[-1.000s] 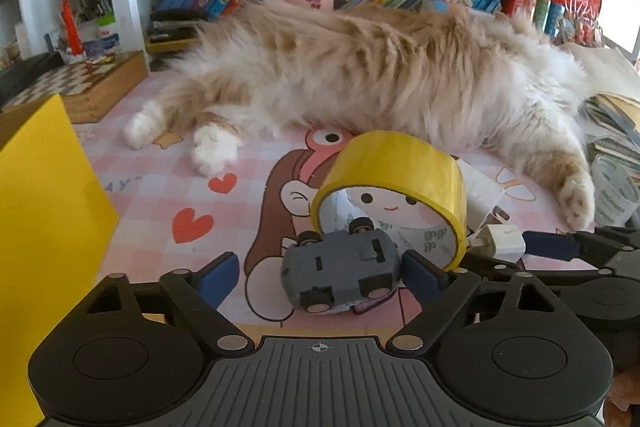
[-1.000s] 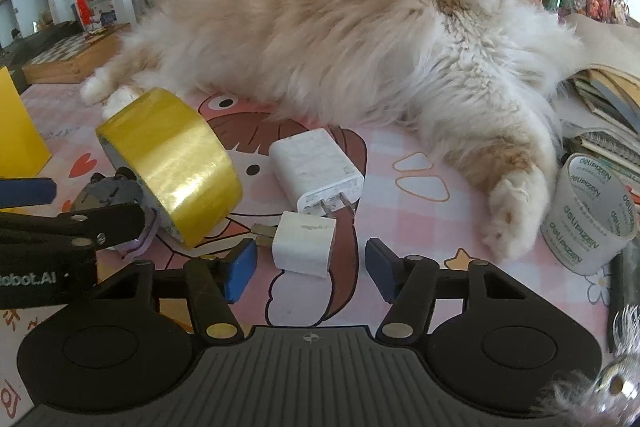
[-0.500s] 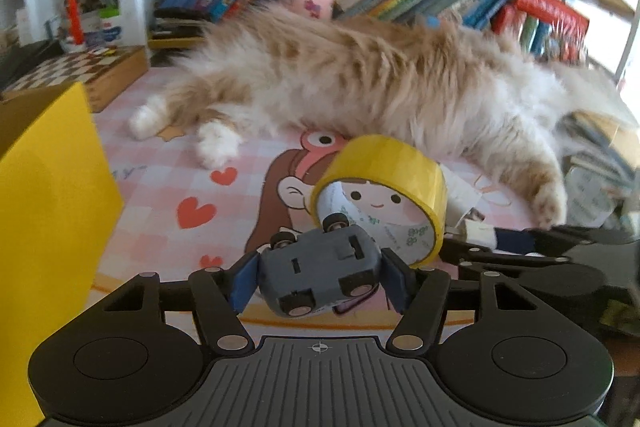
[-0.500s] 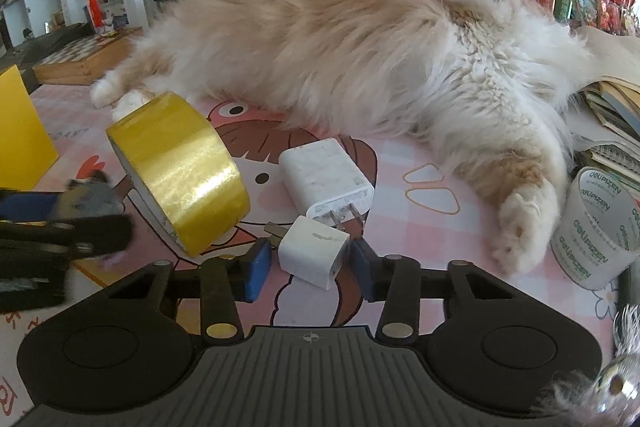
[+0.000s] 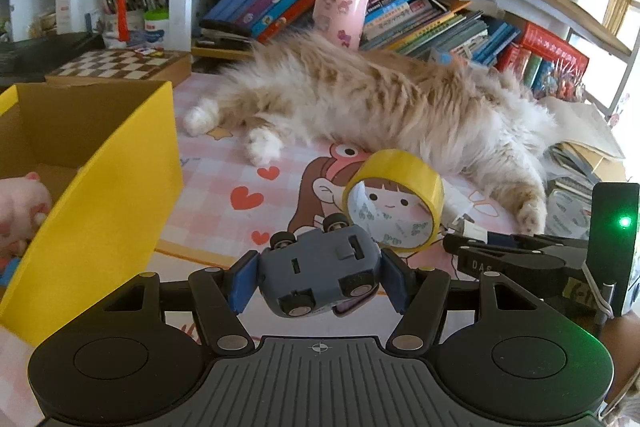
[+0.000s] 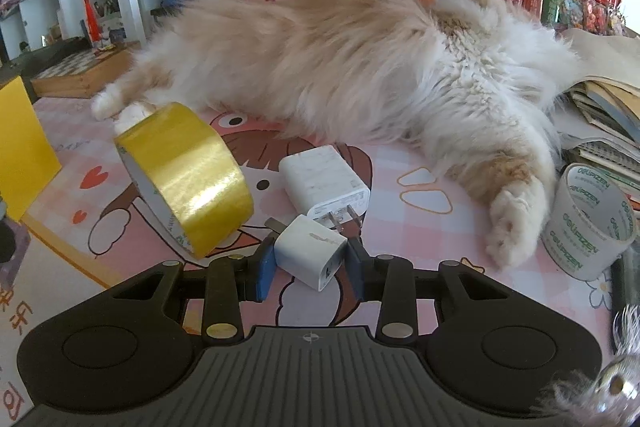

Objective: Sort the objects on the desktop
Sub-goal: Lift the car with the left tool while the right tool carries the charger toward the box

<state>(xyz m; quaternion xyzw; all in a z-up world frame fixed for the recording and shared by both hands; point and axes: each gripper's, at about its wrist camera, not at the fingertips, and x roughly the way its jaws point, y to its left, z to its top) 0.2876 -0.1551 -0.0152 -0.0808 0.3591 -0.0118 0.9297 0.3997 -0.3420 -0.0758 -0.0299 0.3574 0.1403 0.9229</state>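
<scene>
**Toy car and small charger: both in hand**

Toy car (image 5: pixel 320 273): light, rigid plastic, wheels rolling freely; left gripper (image 5: pixel 319 281) fingers are clamping its flanks, carrying it clear of the tabletop, left of the yellow tape roll (image 5: pixel 396 203).

Small charger (image 6: pixel 311 251): hard, smooth, slippery; right gripper (image 6: pixel 309 269) fingers, just closing in, are pressing its flat sides, right of that roll

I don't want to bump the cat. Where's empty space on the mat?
Free: the heart-printed patch between the yellow box, cat's front paws and yellow tape roll. Crowded: around the two white chargers, near the cat's hind paw and white tape roll.
</scene>
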